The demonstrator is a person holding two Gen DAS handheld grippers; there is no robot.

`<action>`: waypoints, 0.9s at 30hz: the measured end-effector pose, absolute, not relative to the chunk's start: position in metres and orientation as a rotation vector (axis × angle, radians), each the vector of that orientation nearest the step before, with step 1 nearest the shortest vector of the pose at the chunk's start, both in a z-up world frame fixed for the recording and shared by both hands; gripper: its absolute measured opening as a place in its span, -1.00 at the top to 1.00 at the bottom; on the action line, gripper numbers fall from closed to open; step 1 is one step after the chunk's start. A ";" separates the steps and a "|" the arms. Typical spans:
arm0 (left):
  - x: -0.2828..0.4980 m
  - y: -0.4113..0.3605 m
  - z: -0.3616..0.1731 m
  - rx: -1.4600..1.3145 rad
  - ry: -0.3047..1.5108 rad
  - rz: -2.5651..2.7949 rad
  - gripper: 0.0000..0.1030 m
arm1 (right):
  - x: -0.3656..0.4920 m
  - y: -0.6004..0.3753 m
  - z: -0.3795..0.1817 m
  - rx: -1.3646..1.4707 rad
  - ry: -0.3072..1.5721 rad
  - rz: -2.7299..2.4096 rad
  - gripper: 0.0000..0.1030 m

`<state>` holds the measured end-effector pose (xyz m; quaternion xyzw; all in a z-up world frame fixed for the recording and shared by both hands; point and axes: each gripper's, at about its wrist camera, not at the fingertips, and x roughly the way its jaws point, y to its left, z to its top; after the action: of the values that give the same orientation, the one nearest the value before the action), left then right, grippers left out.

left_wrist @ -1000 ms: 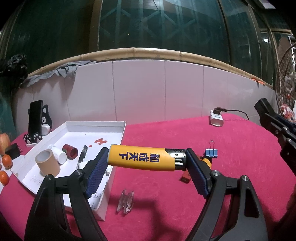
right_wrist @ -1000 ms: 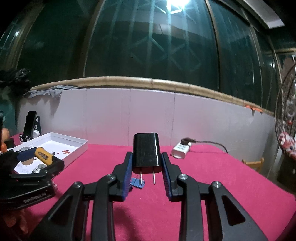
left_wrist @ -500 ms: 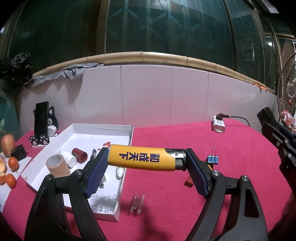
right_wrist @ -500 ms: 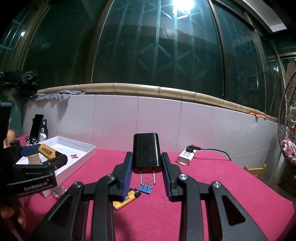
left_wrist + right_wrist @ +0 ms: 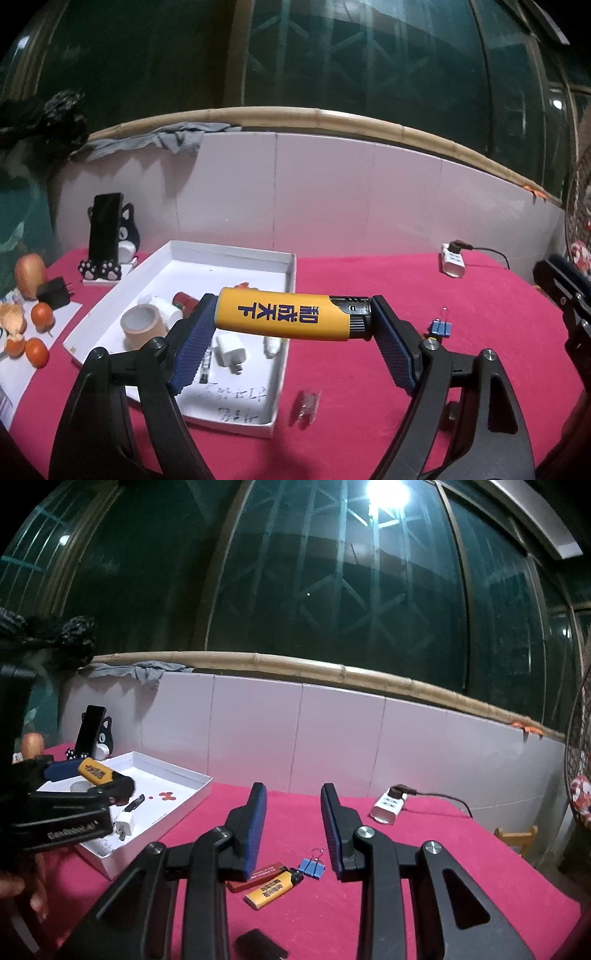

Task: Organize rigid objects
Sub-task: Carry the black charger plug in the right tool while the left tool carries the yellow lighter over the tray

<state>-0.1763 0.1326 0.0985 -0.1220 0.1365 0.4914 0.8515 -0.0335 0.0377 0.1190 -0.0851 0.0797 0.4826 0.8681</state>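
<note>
My left gripper (image 5: 291, 321) clamps the yellow lighter (image 5: 282, 318) crosswise above the white tray (image 5: 236, 421) – my right gripper (image 5: 293, 827) hangs open over the red cloth (image 5: 461, 856).

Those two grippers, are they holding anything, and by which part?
The left gripper pinches a yellow lighter lengthwise, by its two ends. The right gripper is open and holds nothing.

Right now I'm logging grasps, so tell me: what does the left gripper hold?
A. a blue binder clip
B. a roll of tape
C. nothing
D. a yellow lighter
D: the left gripper is shut on the yellow lighter, clamped end to end between its blue pads above the white tray.
</note>
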 end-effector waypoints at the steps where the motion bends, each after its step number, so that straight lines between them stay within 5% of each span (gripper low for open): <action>1: -0.179 0.134 0.099 -0.263 0.285 1.038 -0.60 | -0.026 0.037 0.119 -0.167 0.209 1.015 0.40; 2: -0.182 0.134 0.100 -0.269 0.279 1.040 -0.60 | -0.016 0.037 0.117 -0.158 0.270 1.020 0.39; 4: -0.186 0.135 0.101 -0.279 0.266 1.040 -0.60 | -0.005 0.034 0.111 -0.166 0.326 0.999 -0.31; 6: -0.187 0.137 0.101 -0.287 0.267 1.034 -0.60 | 0.005 0.029 0.102 -0.182 0.370 0.968 -0.51; 20: -0.181 0.138 0.089 -0.319 0.312 0.996 -0.60 | -0.018 0.082 0.021 -0.603 0.675 1.271 -0.48; 24: -0.180 0.137 0.089 -0.317 0.314 0.990 -0.60 | -0.022 0.093 0.010 -0.676 0.719 1.304 0.12; 27: -0.181 0.137 0.090 -0.318 0.314 0.988 -0.60 | -0.032 0.088 0.010 -0.713 0.674 1.307 0.13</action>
<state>-0.1806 0.1367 0.0896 -0.1512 0.1493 0.4701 0.8566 -0.0323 0.0880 0.0102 -0.3181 0.3009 0.5831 0.6843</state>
